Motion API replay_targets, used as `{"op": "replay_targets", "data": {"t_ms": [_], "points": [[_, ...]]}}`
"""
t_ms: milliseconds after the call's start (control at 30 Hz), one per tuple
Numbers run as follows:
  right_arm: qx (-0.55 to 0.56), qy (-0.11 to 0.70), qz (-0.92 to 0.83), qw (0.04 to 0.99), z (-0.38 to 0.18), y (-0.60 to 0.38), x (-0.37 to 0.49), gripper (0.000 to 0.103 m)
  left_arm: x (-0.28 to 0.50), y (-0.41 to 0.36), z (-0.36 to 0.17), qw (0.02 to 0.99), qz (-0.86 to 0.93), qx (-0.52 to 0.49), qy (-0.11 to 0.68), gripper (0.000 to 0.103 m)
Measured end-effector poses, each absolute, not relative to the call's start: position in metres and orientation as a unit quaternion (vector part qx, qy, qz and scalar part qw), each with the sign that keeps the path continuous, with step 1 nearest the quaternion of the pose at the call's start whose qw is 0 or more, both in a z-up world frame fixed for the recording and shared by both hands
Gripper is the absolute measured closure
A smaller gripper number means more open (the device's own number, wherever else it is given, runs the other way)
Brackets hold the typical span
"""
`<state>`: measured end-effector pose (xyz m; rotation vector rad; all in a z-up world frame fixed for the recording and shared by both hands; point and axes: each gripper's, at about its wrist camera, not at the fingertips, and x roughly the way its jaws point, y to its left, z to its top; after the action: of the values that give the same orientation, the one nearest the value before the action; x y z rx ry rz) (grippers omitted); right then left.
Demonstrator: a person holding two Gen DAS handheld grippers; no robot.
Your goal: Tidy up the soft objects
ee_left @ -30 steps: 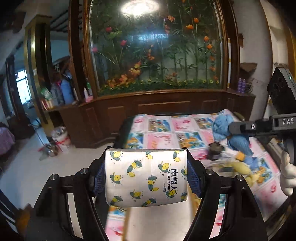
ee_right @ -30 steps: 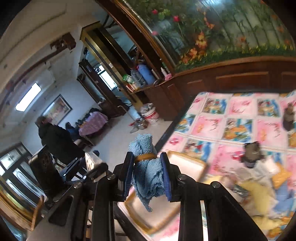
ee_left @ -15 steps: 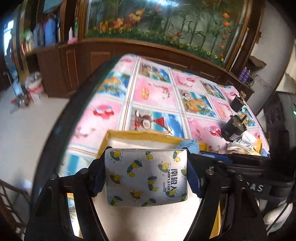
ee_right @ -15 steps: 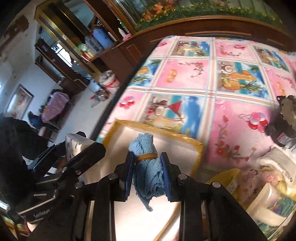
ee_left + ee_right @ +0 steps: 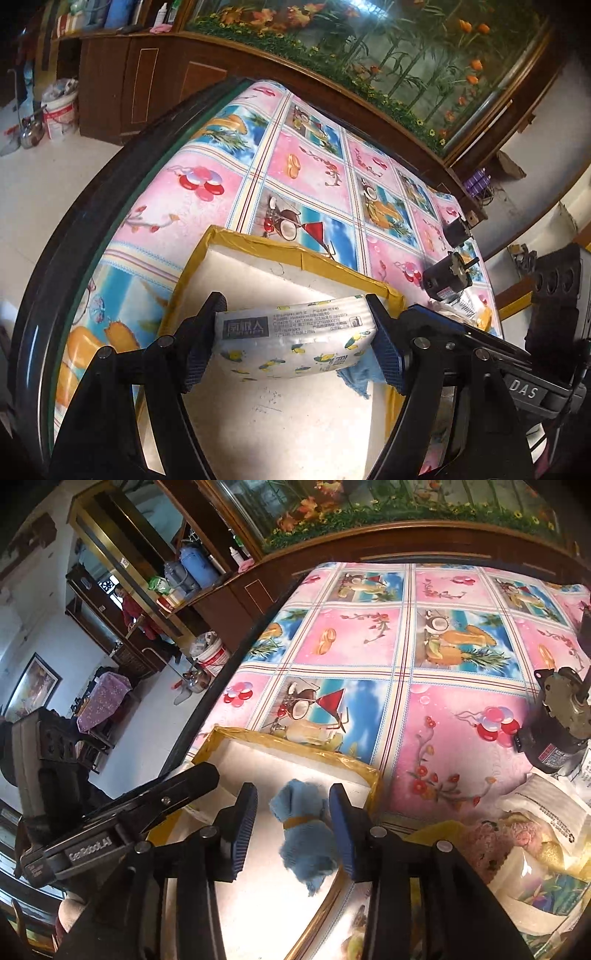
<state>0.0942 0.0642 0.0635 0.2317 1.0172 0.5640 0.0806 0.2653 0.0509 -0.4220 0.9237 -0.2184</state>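
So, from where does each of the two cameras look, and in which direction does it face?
Left wrist: on the left gripper, looking down into the foam tray; its fingers flank the tissue pack, and the right gripper shows.
Right wrist: on the right gripper, open around the blue cloth, facing the same tray; the left gripper shows.
Shared: tray, floral tablecloth, black motor.

Free room and obstacles around the tray.
Tablecloth (image 5: 373, 638) beyond the tray (image 5: 295, 747) lies open; motor (image 5: 561, 720) and packets (image 5: 546, 823) crowd its right side.
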Motion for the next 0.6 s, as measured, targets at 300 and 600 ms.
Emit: {"op": "replay_targets", "data": {"t_ms": [300,600], "points": [[0.095,0.416,0.271,0.863,0.111,0.026,0.051,0.060,0.033,0.271,0.096,0.895,-0.056,-0.216,0.387,0.027],[0.105,0.395,0.239,0.881,0.118,-0.047,0.008,0.042,-0.038,0.230,0.135,0.917,-0.105,-0.210,0.323,0.027]]}}
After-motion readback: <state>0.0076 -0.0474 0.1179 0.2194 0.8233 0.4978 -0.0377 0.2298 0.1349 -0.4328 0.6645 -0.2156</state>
